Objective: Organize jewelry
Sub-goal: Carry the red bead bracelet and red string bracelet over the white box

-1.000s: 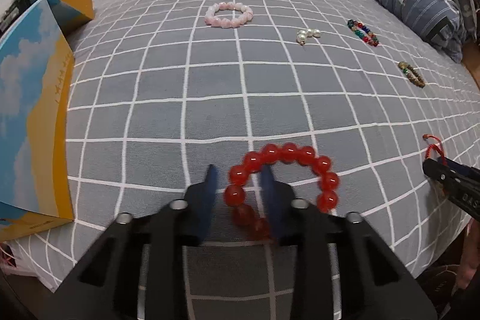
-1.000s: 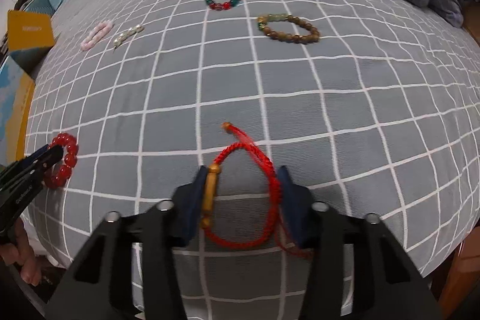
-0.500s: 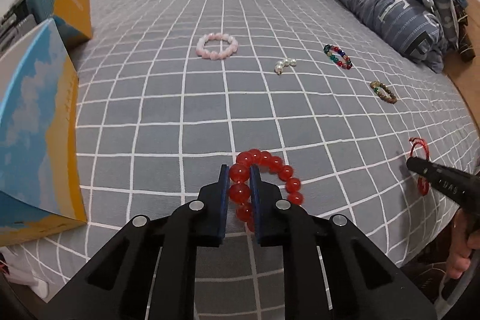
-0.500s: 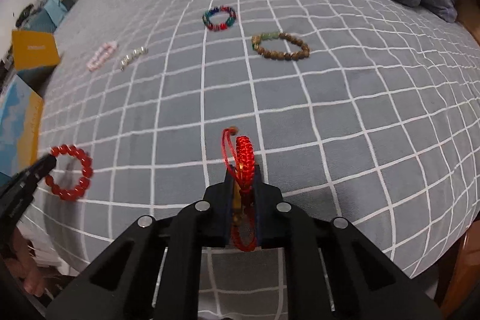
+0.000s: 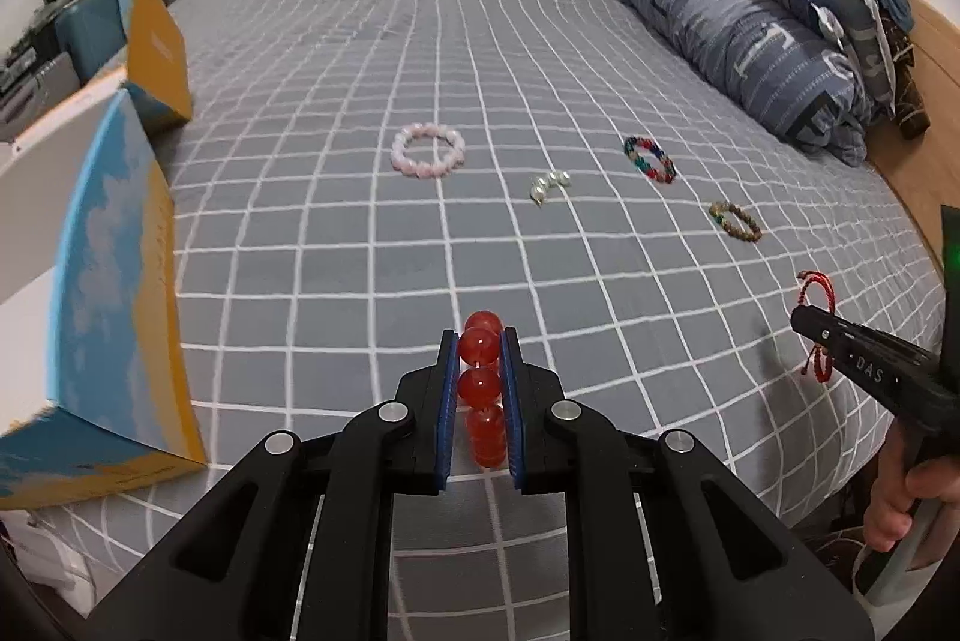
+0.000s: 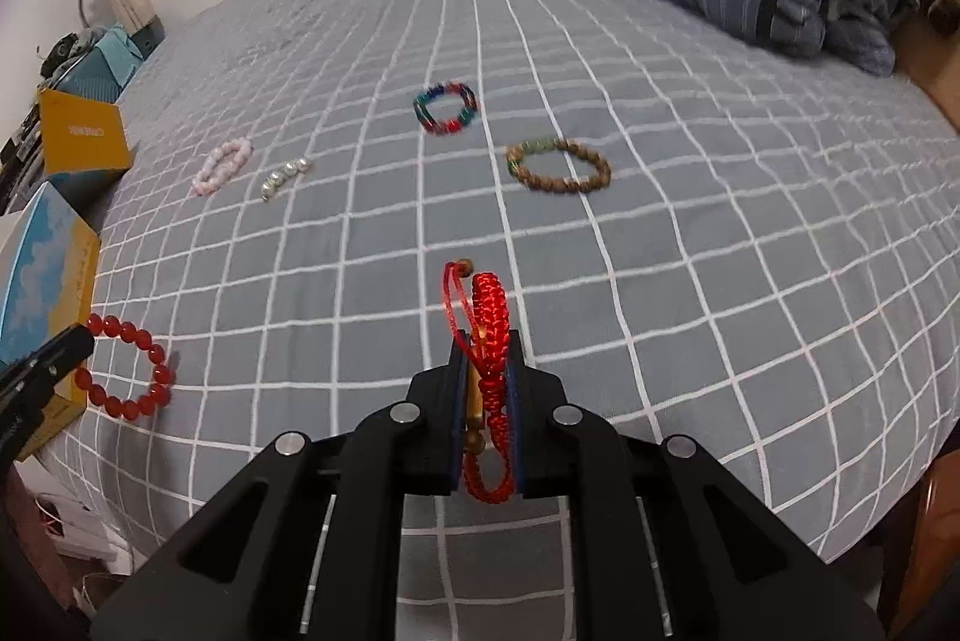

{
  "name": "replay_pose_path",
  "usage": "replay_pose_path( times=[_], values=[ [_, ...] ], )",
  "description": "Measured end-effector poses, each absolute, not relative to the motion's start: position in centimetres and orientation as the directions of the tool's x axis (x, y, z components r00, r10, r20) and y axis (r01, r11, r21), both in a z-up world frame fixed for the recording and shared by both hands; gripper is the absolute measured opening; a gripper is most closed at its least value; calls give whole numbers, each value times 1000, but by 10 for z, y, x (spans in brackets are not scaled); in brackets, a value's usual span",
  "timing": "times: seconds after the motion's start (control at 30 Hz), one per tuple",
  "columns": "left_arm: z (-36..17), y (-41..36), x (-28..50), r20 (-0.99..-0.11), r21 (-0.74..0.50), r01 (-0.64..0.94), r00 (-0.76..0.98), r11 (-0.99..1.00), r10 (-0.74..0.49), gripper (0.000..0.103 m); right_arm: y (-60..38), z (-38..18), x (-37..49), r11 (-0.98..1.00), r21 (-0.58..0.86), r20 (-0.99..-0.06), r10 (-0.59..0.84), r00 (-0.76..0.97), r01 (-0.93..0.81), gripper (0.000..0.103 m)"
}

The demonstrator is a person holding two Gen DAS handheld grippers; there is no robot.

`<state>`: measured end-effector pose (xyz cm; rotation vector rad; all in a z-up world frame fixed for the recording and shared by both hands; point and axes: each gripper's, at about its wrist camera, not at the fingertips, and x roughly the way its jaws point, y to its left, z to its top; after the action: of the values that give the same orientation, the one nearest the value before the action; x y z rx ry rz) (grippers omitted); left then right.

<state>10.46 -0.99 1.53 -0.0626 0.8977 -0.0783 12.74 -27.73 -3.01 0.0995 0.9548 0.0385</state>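
Observation:
My left gripper (image 5: 480, 341) is shut on a red bead bracelet (image 5: 480, 383) and holds it lifted above the grey checked bed (image 5: 372, 233). The bracelet hangs from the gripper in the right wrist view (image 6: 129, 371). My right gripper (image 6: 487, 341) is shut on a red braided cord bracelet (image 6: 489, 329), also lifted; it shows in the left wrist view (image 5: 817, 299). On the bed lie a pink bead bracelet (image 5: 428, 150), a pearl piece (image 5: 549, 185), a multicoloured bracelet (image 6: 447, 108) and a brown wooden bead bracelet (image 6: 558, 165).
A blue and yellow box (image 5: 102, 305) stands open at the bed's left edge, with a second yellow box (image 5: 157, 53) behind it. Folded blue bedding (image 5: 750, 35) lies along the right side. The bed's front edge is just below both grippers.
Both grippers closed on their bracelets, the left on the red beads and the right on the red cord, then lifted them off the bed and drew back.

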Motion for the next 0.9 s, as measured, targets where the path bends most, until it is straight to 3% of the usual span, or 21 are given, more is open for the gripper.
replay_pose_path(
  times=[0.9],
  values=[
    [73, 43, 106, -740, -52, -46, 672, 998, -8, 13, -197, 21, 147, 995, 54, -766, 93, 637, -80, 10]
  ],
)
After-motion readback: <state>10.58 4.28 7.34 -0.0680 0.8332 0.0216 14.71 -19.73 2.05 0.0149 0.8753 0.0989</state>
